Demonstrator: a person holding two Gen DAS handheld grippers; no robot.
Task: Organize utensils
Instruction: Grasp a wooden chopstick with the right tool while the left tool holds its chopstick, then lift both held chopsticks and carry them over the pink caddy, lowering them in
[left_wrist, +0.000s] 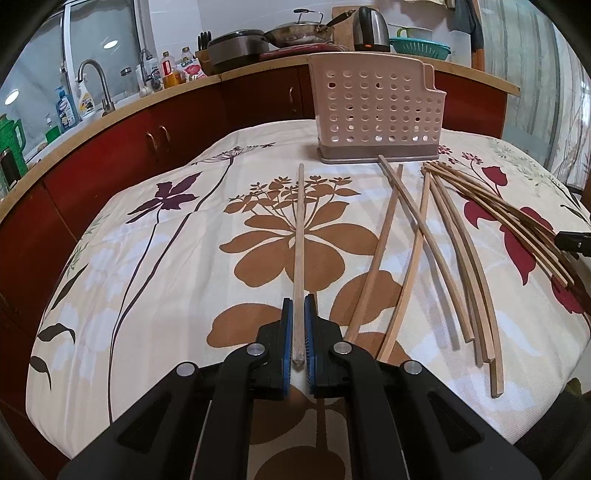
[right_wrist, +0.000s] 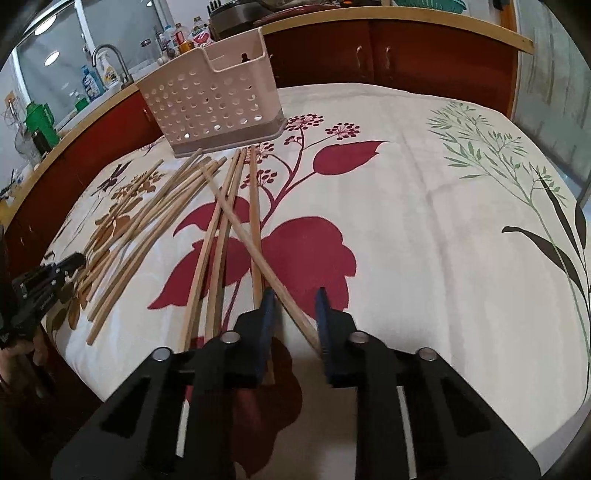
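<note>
Left wrist view is showing the left gripper pinching one chopstick lying lengthwise toward the holder, while the right gripper is straddling another chopstick half-open.

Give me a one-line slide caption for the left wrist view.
Left gripper straddling a single pale wooden chopstick on the floral tablecloth, perforated beige plastic utensil holder standing beyond.

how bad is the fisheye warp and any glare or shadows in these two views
Left wrist view: strong barrel warp, the wooden counter edge bows and the loose wooden chopsticks look curved; ceiling lights reflect in the window at far left; light is soft. Right wrist view: same bending at the rim, a dark shadow under the right hand-held gripper, and the perforated beige plastic utensil holder stays sharp.
</note>
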